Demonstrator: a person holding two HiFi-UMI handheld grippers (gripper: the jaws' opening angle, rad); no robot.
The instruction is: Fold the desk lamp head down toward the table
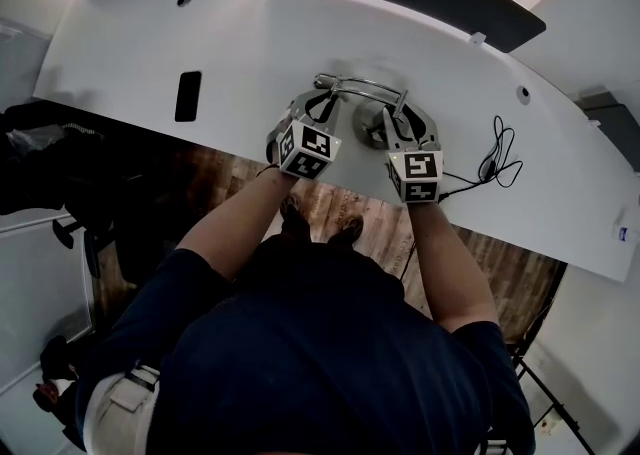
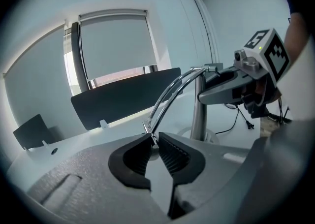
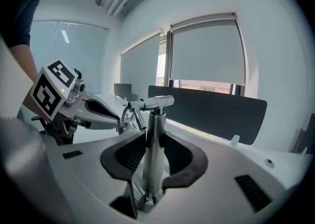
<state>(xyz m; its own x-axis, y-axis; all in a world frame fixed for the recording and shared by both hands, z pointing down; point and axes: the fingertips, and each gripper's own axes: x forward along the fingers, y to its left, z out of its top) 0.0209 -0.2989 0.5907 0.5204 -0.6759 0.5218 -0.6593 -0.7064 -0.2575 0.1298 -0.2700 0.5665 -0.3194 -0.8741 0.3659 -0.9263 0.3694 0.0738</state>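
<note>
A chrome desk lamp stands on the white desk (image 1: 230, 53). Its upright post (image 3: 153, 134) rises from a round base (image 1: 372, 129). From the post's top, a thin two-rod arm (image 2: 172, 90) curves over and down to the lamp head (image 1: 323, 81). My left gripper (image 2: 153, 137) (image 1: 322, 95) is shut on the tip of that head, low near the desk top. My right gripper (image 3: 153, 142) (image 1: 398, 119) is shut on the post, one pad on each side, just above the base.
A black cable with a plug (image 1: 495, 158) lies on the desk to the right of the lamp. A dark divider panel (image 2: 123, 100) runs along the desk's far edge. A black rectangular slot (image 1: 187, 95) sits to the left. The person stands at the desk's near edge.
</note>
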